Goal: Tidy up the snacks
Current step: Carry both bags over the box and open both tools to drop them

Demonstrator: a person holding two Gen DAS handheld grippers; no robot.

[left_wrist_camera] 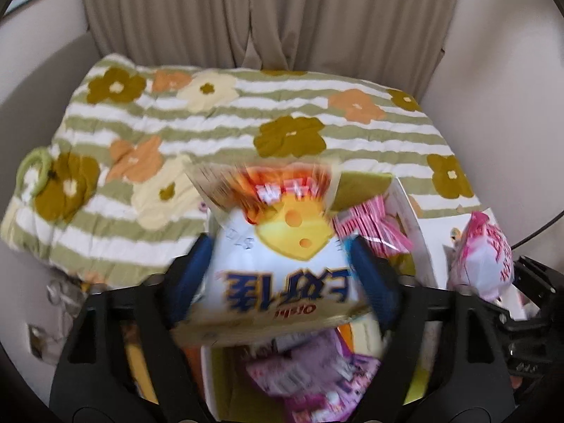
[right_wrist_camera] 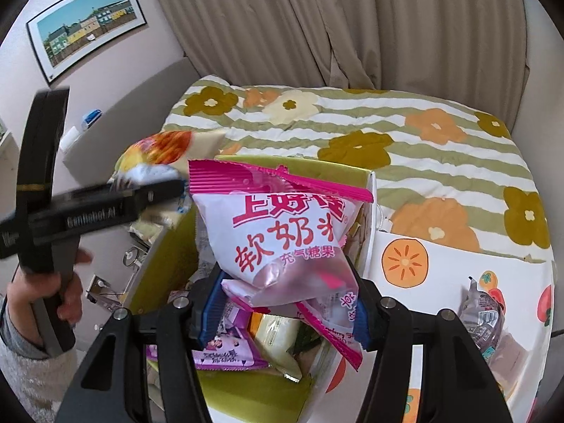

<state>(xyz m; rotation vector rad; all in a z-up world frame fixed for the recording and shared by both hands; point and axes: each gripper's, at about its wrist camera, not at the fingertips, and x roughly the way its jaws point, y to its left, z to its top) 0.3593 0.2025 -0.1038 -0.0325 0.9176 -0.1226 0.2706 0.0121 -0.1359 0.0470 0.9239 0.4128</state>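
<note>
Snacks fill a green box [right_wrist_camera: 176, 246] beside the flowery blanket [left_wrist_camera: 246, 112]. On the left, the left gripper [left_wrist_camera: 282, 271] has wide jaws around a blurry cheese bag [left_wrist_camera: 282, 246]. On the right, the right gripper [right_wrist_camera: 282, 303] squeezes a pink candy bag [right_wrist_camera: 282, 239] over the box.

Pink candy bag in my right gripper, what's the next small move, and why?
Probably lower it slightly and open the jaws. The right gripper is clamped on the lower part of the pink candy bag, which hangs directly over the open box. Other snack packets already lie in there, so letting go should drop it inside.
</note>
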